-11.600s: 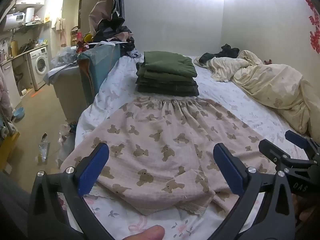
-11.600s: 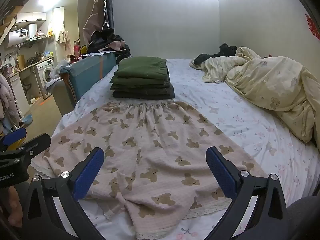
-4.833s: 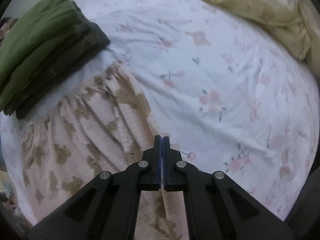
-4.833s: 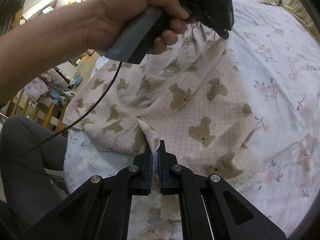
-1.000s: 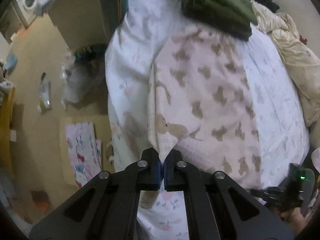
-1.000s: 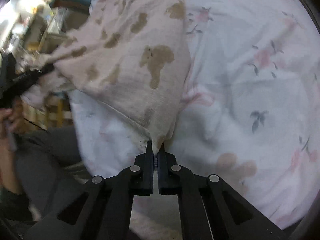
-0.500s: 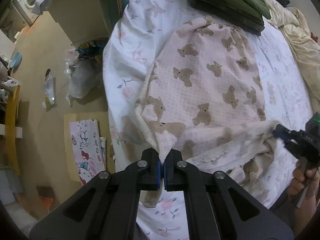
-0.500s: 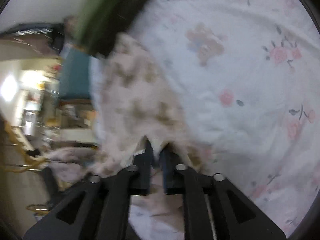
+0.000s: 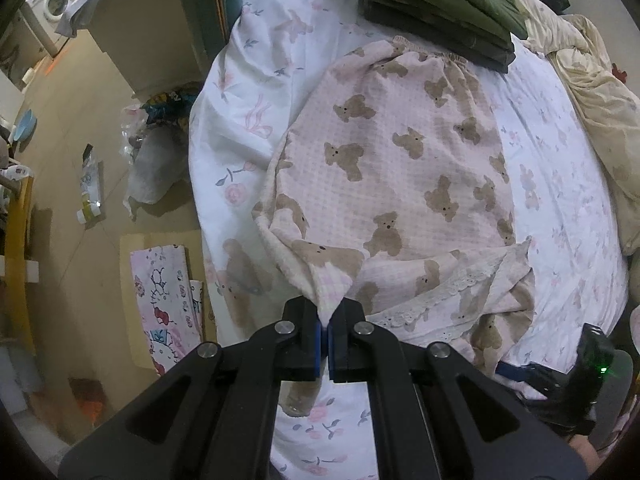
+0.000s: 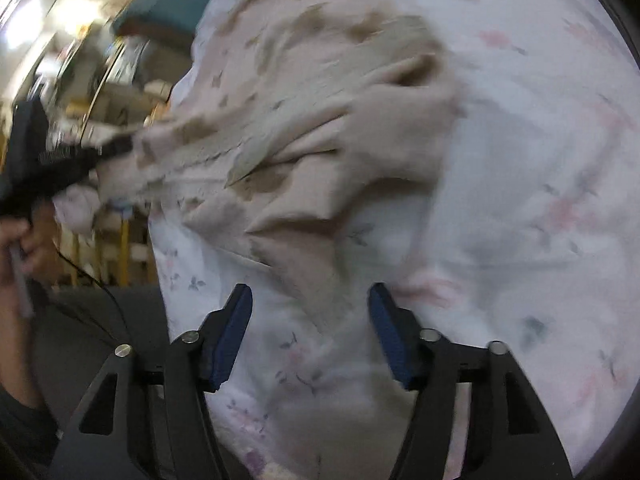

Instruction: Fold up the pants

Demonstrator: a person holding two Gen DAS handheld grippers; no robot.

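Pants [image 9: 404,168] in pink bear print lie folded lengthwise on the bed [image 9: 256,80], straight ahead of the left gripper [image 9: 325,334], which is clamped on a fabric corner at the hem end. Beyond them sits a stack of folded green clothes [image 9: 440,4]. Further right, the right gripper [image 10: 310,334] stands parted with nothing pinched; its jaws have just been closing a little, and loose hem lies rumpled just ahead of it. Risk: pulling from the left alone could drag the free layers askew.
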